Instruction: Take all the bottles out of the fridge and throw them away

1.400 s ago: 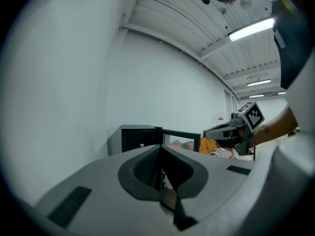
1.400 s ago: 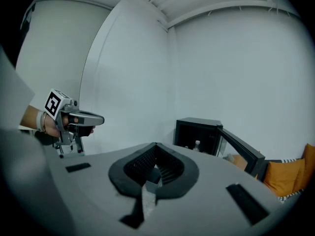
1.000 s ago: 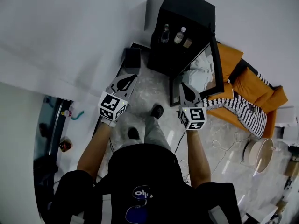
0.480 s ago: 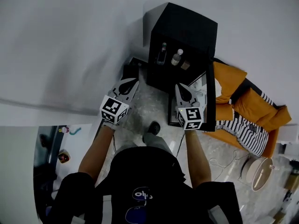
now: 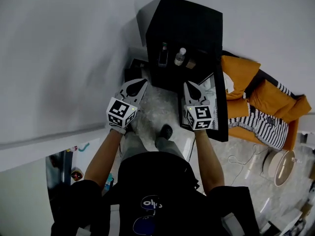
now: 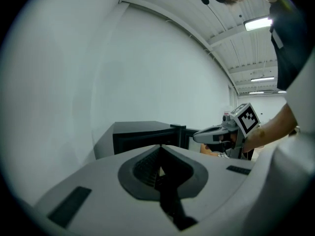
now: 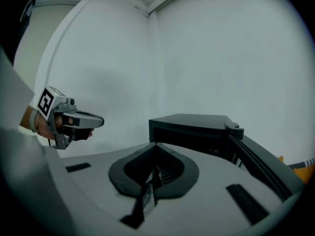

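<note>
Left claw and right claw, both pressed together and empty, point toward bottles in the open fridge.

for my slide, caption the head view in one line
Person points shut left hand-held gripper and shut right hand-held gripper at an open black fridge holding clear bottles.

Left gripper and right gripper held forward, jaws together.
</note>
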A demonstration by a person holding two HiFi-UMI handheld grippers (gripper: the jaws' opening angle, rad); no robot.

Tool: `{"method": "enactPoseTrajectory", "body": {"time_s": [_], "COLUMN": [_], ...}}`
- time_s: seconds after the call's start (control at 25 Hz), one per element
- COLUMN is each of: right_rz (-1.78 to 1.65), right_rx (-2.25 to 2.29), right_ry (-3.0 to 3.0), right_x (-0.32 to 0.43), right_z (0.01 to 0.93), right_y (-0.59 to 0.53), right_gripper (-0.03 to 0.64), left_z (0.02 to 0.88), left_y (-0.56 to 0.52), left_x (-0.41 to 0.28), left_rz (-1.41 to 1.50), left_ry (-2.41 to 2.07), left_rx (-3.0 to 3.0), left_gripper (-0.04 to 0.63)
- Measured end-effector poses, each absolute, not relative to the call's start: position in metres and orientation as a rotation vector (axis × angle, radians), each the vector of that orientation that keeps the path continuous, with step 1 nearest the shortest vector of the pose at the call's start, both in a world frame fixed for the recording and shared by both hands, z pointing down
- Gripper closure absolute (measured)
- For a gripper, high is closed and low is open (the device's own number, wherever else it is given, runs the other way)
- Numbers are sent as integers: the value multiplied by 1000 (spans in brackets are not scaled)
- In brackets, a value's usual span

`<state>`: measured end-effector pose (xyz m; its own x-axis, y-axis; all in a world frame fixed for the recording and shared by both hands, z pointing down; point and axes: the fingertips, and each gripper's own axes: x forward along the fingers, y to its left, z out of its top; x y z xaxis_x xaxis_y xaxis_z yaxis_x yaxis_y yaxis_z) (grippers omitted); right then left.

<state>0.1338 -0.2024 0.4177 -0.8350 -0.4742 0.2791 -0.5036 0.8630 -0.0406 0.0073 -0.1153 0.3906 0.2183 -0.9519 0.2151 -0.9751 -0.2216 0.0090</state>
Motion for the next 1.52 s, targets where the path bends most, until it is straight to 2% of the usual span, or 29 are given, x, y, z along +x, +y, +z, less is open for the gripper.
{"method": "enactPoseTrajectory", "body": {"time_s": [0.48,1.04,1.52], "right_rz": [166,185,263], "right_rx": [996,1006,1001], "right_ry": [-2677,-2656,-2586], "right_x": [79,43,17], "right_z": [434,454,550], "right_y": [-205,-184,-225], "right_gripper": [615,615,615], "left_z": [417,431,490], "left_y": [-134,-115,-144], "left_x": [-41,-68,-82], "left_rz": [219,229,266], "left_ry": [-1616,-1562,-1609], "left_rx": [2484,2509,2415], "left_gripper": [589,589,589]}}
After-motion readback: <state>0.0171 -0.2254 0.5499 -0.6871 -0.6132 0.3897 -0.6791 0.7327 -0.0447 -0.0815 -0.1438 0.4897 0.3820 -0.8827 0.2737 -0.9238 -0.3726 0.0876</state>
